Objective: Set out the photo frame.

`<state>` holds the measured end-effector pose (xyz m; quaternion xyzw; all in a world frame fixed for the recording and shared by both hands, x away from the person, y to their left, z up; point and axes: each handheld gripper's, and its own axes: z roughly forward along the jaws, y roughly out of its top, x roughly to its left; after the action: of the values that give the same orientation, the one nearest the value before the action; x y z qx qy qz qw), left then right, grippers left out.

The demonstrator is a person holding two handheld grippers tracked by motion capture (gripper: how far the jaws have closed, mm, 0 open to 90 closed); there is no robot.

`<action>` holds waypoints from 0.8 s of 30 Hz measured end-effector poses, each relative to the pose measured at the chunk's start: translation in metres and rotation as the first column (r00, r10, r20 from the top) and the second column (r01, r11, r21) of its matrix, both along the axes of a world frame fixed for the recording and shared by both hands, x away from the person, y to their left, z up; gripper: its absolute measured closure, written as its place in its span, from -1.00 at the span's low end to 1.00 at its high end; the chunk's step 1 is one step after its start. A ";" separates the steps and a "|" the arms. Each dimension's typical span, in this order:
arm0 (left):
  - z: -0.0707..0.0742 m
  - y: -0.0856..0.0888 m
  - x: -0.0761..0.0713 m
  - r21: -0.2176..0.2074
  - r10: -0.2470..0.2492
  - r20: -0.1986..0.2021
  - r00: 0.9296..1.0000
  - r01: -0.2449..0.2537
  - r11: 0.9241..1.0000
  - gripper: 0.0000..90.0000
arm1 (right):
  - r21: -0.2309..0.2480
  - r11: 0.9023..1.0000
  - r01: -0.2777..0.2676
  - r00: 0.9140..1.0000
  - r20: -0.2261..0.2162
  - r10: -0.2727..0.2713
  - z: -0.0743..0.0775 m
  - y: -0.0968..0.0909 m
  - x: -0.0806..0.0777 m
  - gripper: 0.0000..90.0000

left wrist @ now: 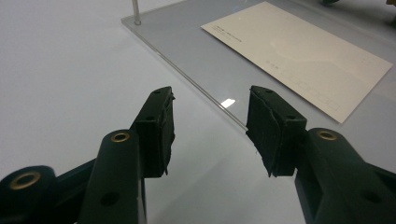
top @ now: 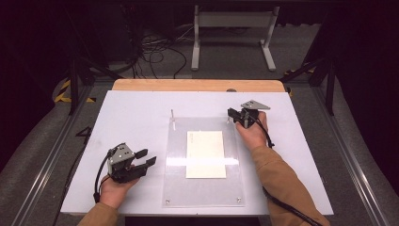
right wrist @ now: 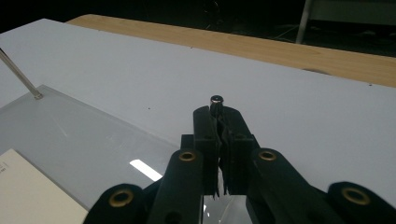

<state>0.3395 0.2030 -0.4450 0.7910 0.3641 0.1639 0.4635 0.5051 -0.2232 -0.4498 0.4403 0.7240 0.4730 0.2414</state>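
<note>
A clear acrylic plate lies on the white board, with a cream card at its middle. A thin metal pin stands upright at the plate's far left corner. At the far right corner my right gripper is shut on a second upright pin. In the right gripper view that pin's round top pokes out just above the closed jaws of the right gripper. My left gripper rests on the board left of the plate. It stands open with nothing between its pads, facing the plate's edge and the card.
The white board lies on a wooden table whose far edge shows behind it. Small screws sit at the plate's near corners. Beyond the table are a white stand and floor cables. Each gripper trails a black cable.
</note>
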 end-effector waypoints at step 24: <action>0.005 0.004 -0.004 -0.046 -0.073 0.041 0.997 0.075 0.996 -0.18 | 0.099 0.994 0.045 0.992 -0.120 -0.033 0.003 -0.002 0.019 0.91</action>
<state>0.3352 0.2068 -0.4398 0.7894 0.3293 0.1535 0.4949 0.5239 -0.2251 -0.4464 0.4935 0.7032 0.4773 0.1845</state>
